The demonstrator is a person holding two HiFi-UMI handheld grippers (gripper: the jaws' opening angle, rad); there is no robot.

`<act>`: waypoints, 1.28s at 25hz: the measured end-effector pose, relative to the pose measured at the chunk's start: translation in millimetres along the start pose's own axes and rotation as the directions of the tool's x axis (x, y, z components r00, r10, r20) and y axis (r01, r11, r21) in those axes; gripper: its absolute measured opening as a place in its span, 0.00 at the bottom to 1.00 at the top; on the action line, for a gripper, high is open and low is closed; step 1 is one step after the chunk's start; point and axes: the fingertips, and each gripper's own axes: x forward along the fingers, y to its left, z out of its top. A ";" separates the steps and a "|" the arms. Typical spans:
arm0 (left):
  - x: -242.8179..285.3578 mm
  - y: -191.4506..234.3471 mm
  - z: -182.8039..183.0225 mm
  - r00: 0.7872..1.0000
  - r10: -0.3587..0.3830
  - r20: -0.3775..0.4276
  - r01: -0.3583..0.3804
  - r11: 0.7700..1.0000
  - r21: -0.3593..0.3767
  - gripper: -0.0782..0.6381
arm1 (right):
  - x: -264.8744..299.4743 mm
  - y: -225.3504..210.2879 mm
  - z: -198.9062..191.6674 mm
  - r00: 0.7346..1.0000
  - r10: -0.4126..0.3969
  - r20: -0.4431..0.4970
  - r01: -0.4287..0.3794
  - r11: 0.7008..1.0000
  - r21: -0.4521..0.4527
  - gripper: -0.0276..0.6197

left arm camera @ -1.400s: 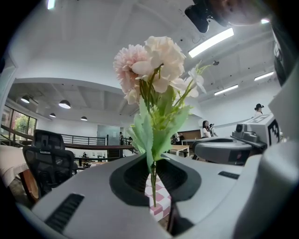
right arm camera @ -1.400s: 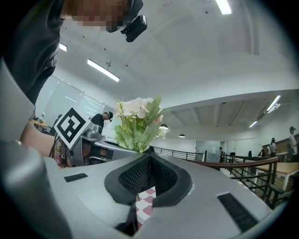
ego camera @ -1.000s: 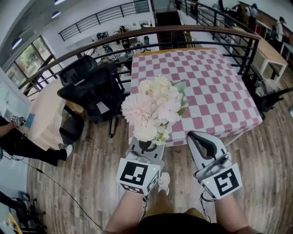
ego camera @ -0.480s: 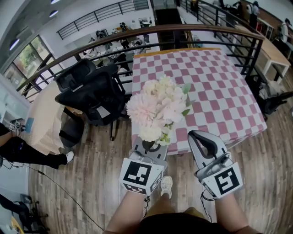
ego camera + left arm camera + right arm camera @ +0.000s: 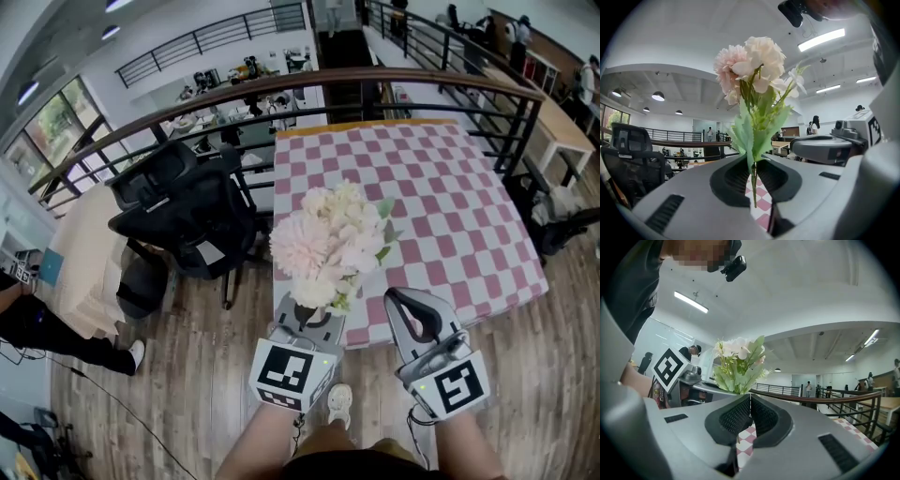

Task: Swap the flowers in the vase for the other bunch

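Note:
A bunch of pale pink and cream flowers (image 5: 333,239) with green leaves stands upright in my left gripper (image 5: 307,314), which is shut on its thin green stems (image 5: 753,176). The blooms (image 5: 752,70) rise high above the jaws in the left gripper view. My right gripper (image 5: 398,298) is level beside it on the right, jaws together with nothing between them (image 5: 750,399). Both hang over the wooden floor just short of the near edge of the pink-and-white checked table (image 5: 450,187). No vase shows in any view.
A black office chair (image 5: 183,211) stands left of the table. A curved dark railing (image 5: 281,84) runs behind both, with black bars (image 5: 511,112) at the right. A person (image 5: 37,323) is at the far left. My shoe (image 5: 337,401) shows below the grippers.
Both grippers have moved forward toward the table, the bunch still in the left one. The table's near edge now lies closer to the jaws.

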 end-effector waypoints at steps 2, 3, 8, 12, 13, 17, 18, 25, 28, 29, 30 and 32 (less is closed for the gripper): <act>4.1 7.9 0.3 1.000 -0.003 0.000 0.003 1.000 0.011 0.18 | 8.7 -1.3 -2.1 1.000 -0.003 -0.008 0.003 1.000 -0.006 0.09; 6.3 11.7 1.0 1.000 -0.004 0.001 0.004 1.000 0.016 0.18 | 13.4 -3.2 -1.1 1.000 -0.010 -0.001 0.010 1.000 -0.004 0.09; 15.0 30.3 -0.2 1.000 -0.020 -0.010 0.020 1.000 0.015 0.18 | 34.0 -6.5 -0.8 1.000 -0.021 -0.011 0.020 1.000 -0.021 0.09; 22.5 40.5 3.9 0.999 -0.039 0.011 0.039 0.999 0.009 0.18 | 48.1 -10.0 2.9 0.999 -0.046 0.005 0.046 0.999 -0.018 0.09; 24.1 42.2 3.7 0.999 -0.044 0.014 0.043 0.999 0.009 0.18 | 50.5 -10.2 3.1 0.999 -0.048 0.006 0.048 0.999 -0.023 0.09; 30.5 49.6 1.8 0.998 -0.057 0.015 0.057 0.998 0.011 0.18 | 59.9 -12.6 0.4 0.999 -0.054 -0.006 0.053 0.998 -0.040 0.09; 31.7 51.5 1.2 0.998 -0.062 0.015 0.061 0.998 0.012 0.18 | 62.5 -13.5 0.9 0.998 -0.061 -0.002 0.061 0.997 -0.036 0.09; 36.1 56.0 -2.9 0.996 -0.090 0.013 0.090 0.996 0.006 0.18 | 69.5 -15.0 -2.4 0.995 -0.097 -0.002 0.097 0.995 -0.018 0.09; 36.1 57.4 -2.5 0.995 -0.097 0.013 0.097 0.995 0.001 0.18 | 71.8 -14.1 -0.7 0.995 -0.101 -0.008 0.101 0.995 -0.023 0.09; 35.7 57.9 -2.3 0.995 -0.099 0.014 0.099 0.995 -0.002 0.18 | 72.5 -13.2 0.5 0.995 -0.102 -0.008 0.102 0.994 -0.025 0.09; 35.1 58.2 -2.3 0.995 -0.101 0.014 0.101 0.995 -0.004 0.18 | 72.7 -12.2 1.2 0.995 -0.103 -0.009 0.103 0.994 -0.026 0.09; 34.2 57.2 -2.3 0.994 -0.104 0.015 0.104 0.995 -0.007 0.18 | 71.2 -11.5 1.5 0.994 -0.106 -0.015 0.105 0.994 -0.027 0.09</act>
